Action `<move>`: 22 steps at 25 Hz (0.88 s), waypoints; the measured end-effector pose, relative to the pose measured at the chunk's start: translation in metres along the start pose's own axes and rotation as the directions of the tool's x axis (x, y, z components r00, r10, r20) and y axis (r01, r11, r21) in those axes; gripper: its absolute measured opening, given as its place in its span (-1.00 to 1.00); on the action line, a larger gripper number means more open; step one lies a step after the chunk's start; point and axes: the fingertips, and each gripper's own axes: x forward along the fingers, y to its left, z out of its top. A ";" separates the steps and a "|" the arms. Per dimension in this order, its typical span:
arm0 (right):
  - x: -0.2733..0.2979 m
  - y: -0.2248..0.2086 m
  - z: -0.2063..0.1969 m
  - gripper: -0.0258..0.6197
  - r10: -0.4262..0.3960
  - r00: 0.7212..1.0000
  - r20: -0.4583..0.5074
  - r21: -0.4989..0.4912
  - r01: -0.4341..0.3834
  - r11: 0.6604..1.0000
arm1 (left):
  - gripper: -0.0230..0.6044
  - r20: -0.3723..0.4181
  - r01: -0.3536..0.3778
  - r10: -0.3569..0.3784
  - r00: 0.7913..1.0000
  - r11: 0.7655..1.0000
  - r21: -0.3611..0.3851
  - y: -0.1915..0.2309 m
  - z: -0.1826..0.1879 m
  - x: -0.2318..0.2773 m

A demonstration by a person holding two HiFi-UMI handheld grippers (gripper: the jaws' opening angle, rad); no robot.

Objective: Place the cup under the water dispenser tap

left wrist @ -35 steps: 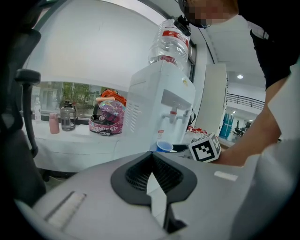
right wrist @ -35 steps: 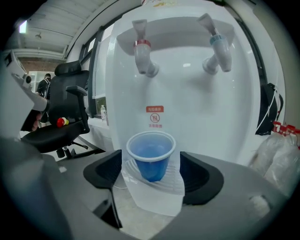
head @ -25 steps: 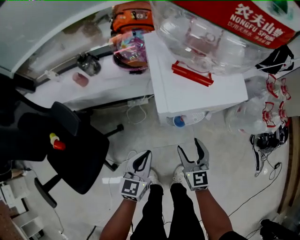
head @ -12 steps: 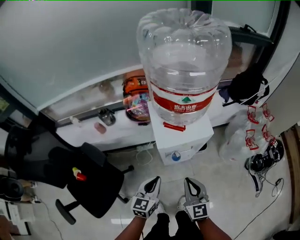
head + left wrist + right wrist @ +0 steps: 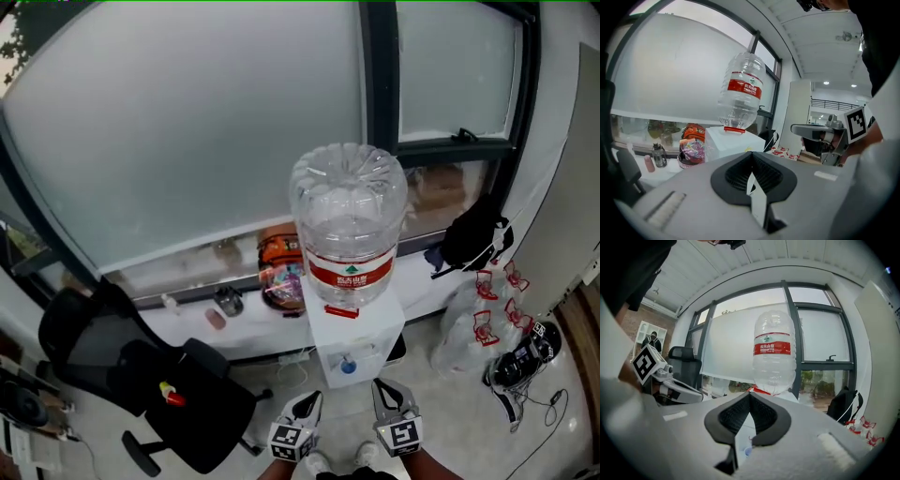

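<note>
A white water dispenser [image 5: 361, 328] stands in front of the window, with a big clear bottle [image 5: 349, 225] upside down on top. Its small blue tap [image 5: 348, 367] is on the front face. Both grippers are at the bottom edge of the head view, side by side, pointing at the dispenser and apart from it. My left gripper [image 5: 309, 401] is shut and empty; its tips meet in the left gripper view [image 5: 751, 153]. My right gripper [image 5: 384, 386] is also shut on nothing [image 5: 750, 394], and the tap [image 5: 748, 452] shows just below its jaws. I see no cup in any view.
A black office chair [image 5: 178, 394] stands to the left of the dispenser. The white sill [image 5: 187, 323] behind holds an orange bag [image 5: 281, 251] and small bottles. To the right are a dark bag [image 5: 473, 234], empty jugs with red handles [image 5: 483, 328], and cables on the floor [image 5: 520, 361].
The right gripper's jaws went from open to shut. Both grippers rose, and the head view tilted up from the floor to take in the whole dispenser and the window.
</note>
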 end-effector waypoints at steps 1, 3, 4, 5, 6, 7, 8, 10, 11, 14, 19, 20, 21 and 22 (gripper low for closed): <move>0.001 -0.002 0.006 -0.91 -0.002 1.000 0.005 -0.007 0.002 1.000 | -0.88 0.006 0.002 -0.002 1.000 1.000 0.001 -0.003 0.006 0.000; 0.002 -0.006 0.015 -0.91 -0.006 1.000 0.013 -0.024 0.006 1.000 | -0.88 0.040 0.008 -0.009 0.999 1.000 0.020 -0.005 0.017 0.001; 0.003 -0.007 0.019 -0.92 -0.009 1.000 0.018 -0.031 0.009 0.999 | -0.88 0.056 0.011 -0.013 0.998 0.999 0.035 -0.005 0.023 0.002; 0.004 -0.009 0.023 -0.92 -0.012 1.000 0.025 -0.038 0.013 0.999 | -0.88 0.069 0.012 -0.016 0.997 0.999 0.050 -0.005 0.030 0.003; 0.005 -0.010 0.027 -0.92 -0.014 0.999 0.034 -0.044 0.016 0.999 | -0.88 0.082 0.012 -0.018 0.996 0.998 0.064 -0.005 0.037 0.003; 0.006 -0.011 0.030 -0.92 -0.016 0.999 0.044 -0.048 0.018 0.999 | -0.88 0.094 0.011 -0.018 0.995 0.997 0.076 -0.004 0.044 0.004; 0.008 -0.012 0.031 -0.92 -0.017 0.998 0.052 -0.046 0.020 0.999 | -0.88 0.104 0.009 -0.017 0.994 0.996 0.083 -0.003 0.049 0.003; 0.008 -0.012 0.031 -0.92 -0.020 0.998 0.064 -0.035 0.022 0.999 | -0.88 0.110 0.002 -0.011 0.994 0.996 0.089 -0.001 0.056 0.002; 0.008 -0.012 0.032 -0.92 -0.021 0.997 0.068 -0.035 0.024 0.999 | -0.88 0.106 -0.001 -0.008 0.994 0.996 0.085 -0.001 0.057 0.001; 0.005 -0.012 0.038 -0.92 -0.025 0.997 0.072 -0.045 0.028 0.999 | -0.88 0.093 -0.003 -0.004 0.996 0.997 0.073 -0.001 0.057 -0.001; 0.003 -0.017 0.047 -0.92 -0.031 0.995 0.091 -0.013 0.032 0.999 | -0.88 0.101 0.004 -0.012 0.995 0.997 0.083 -0.002 0.060 0.003; 0.004 -0.018 0.048 -0.92 -0.032 0.995 0.096 -0.007 0.033 0.999 | -0.88 0.098 0.005 -0.013 0.995 0.997 0.083 -0.002 0.061 0.003; 0.004 -0.018 0.048 -0.92 -0.033 0.994 0.100 -0.002 0.034 0.999 | -0.88 0.094 0.006 -0.013 0.995 0.997 0.082 -0.003 0.060 0.004; 0.004 -0.019 0.048 -0.92 -0.036 0.994 0.101 -0.001 0.036 0.999 | -0.88 0.088 0.006 -0.014 0.996 0.997 0.081 -0.003 0.059 0.004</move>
